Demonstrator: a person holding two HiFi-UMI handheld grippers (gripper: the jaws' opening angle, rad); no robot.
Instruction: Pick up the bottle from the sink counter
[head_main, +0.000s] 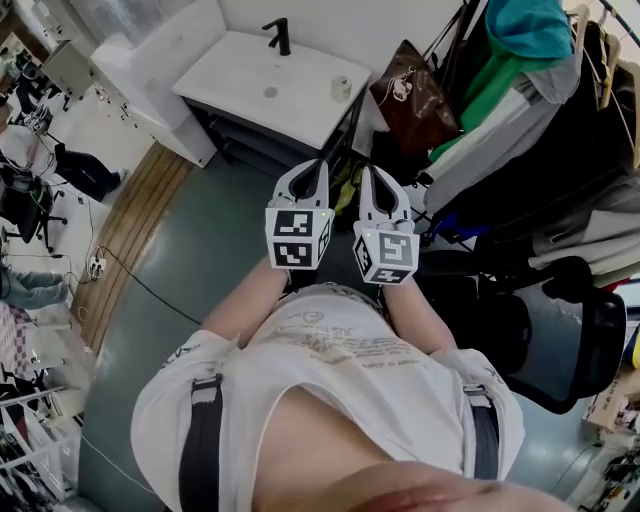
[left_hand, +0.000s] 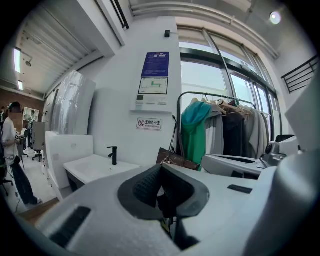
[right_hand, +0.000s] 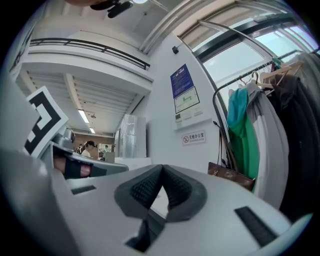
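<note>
A small pale bottle (head_main: 341, 88) stands on the right part of the white sink counter (head_main: 250, 70), to the right of the black faucet (head_main: 279, 36). I hold both grippers side by side at chest height, well short of the counter. The left gripper (head_main: 322, 166) is shut with its tips touching and nothing between them. Beside it the right gripper (head_main: 366, 172) is likewise shut and holds nothing. In the left gripper view the left gripper (left_hand: 161, 168) points toward the counter (left_hand: 95, 167) and faucet (left_hand: 113, 155); the bottle is hidden there. The right gripper (right_hand: 161, 168) points at the white wall.
A brown bag (head_main: 415, 95) leans right of the counter, below a clothes rack with a green garment (head_main: 520, 60). A black office chair (head_main: 560, 330) stands to my right. A cable (head_main: 150, 290) runs over the grey floor; people (head_main: 30, 190) are at the far left.
</note>
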